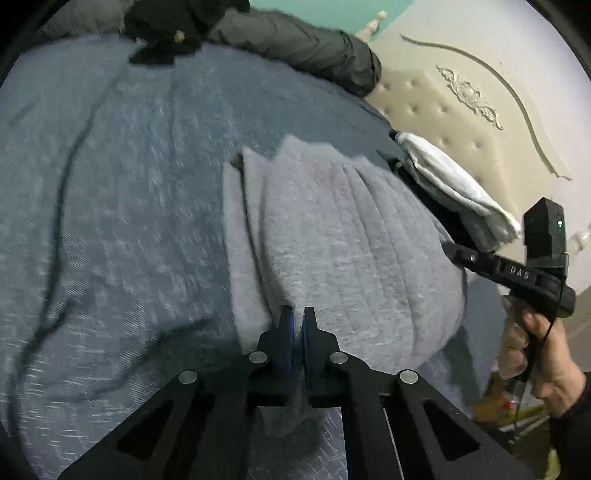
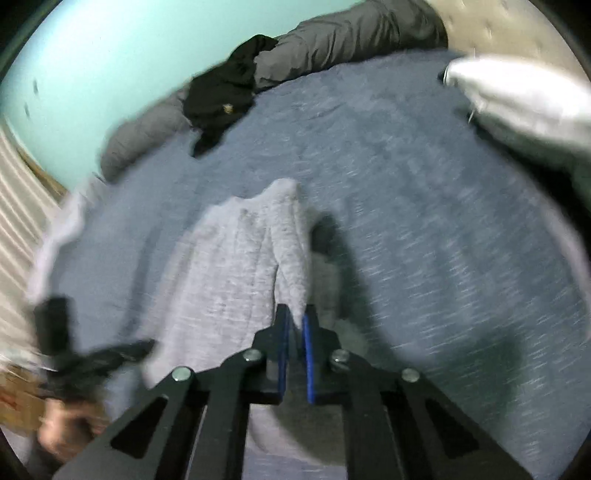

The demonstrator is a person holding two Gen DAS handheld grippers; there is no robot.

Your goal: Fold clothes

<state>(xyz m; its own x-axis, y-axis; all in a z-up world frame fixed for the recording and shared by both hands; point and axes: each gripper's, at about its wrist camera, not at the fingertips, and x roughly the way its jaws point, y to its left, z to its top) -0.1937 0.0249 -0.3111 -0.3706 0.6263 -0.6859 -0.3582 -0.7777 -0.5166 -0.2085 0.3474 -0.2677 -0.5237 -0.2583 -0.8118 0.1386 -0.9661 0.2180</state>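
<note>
A light grey fleece garment lies bunched on the blue-grey bedspread. In the left wrist view my left gripper is shut on its near edge, with cloth pinched between the blue pads. At the garment's right side a hand holds the right gripper, whose tips are hidden by the cloth. The right wrist view shows the same garment raised into a ridge, and my right gripper is shut on that fold. The left gripper is a blur at the lower left.
A black garment and a dark grey duvet roll lie along the bed's far edge. A stack of folded white and dark clothes sits by the beige tufted headboard.
</note>
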